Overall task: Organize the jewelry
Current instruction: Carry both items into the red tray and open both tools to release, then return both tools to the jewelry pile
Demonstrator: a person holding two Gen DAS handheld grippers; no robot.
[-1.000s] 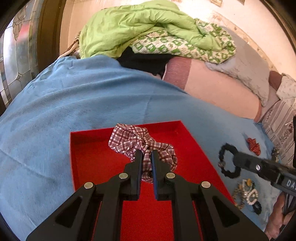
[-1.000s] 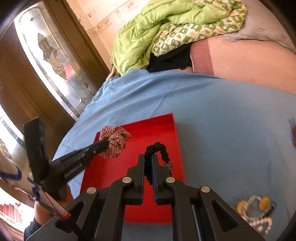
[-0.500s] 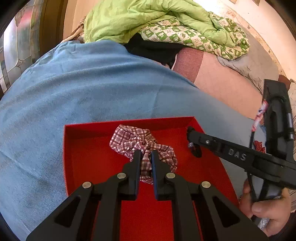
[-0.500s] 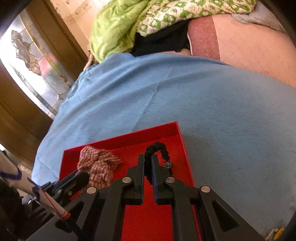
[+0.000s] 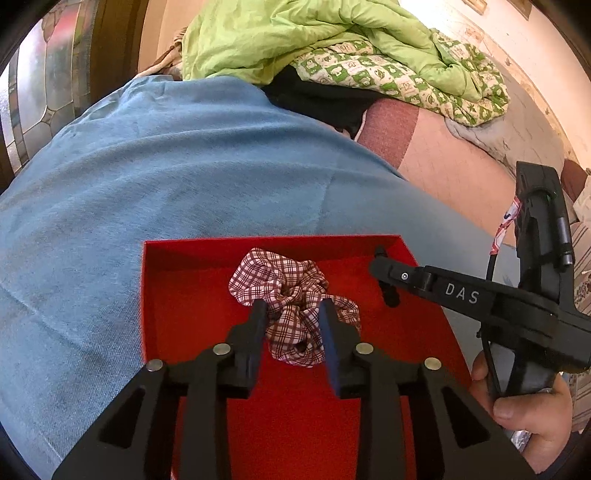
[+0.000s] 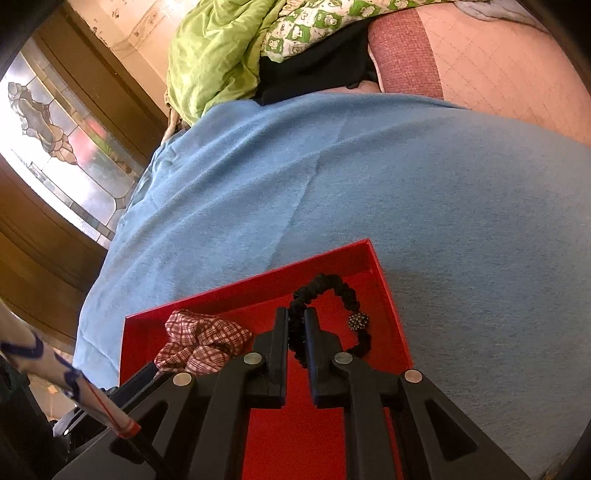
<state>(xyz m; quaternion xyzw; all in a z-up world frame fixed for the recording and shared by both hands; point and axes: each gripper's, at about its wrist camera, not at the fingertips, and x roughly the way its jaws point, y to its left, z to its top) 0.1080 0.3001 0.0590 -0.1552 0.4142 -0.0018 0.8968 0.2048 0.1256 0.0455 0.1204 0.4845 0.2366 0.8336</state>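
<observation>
A red tray [image 5: 162,295] is lying on the blue blanket [image 5: 184,166] spread over the bed, and both scrunchies are sitting inside it. The plaid scrunchie [image 5: 291,295], a puffy ruffle of dark red and white checked cloth, is resting near the tray's middle, and the left gripper [image 5: 291,314] is hovering with its fingers spread wide on either side of it, not pinching the fabric. The black scrunchie [image 6: 332,295], a thin gathered loop carrying a speckled bead, is lying toward the tray's right wall, and the right gripper [image 6: 296,325] is squeezing one side of that loop between nearly closed fingers. A crumpled green comforter [image 5: 295,33] is heaped at the far end of the bed.
</observation>
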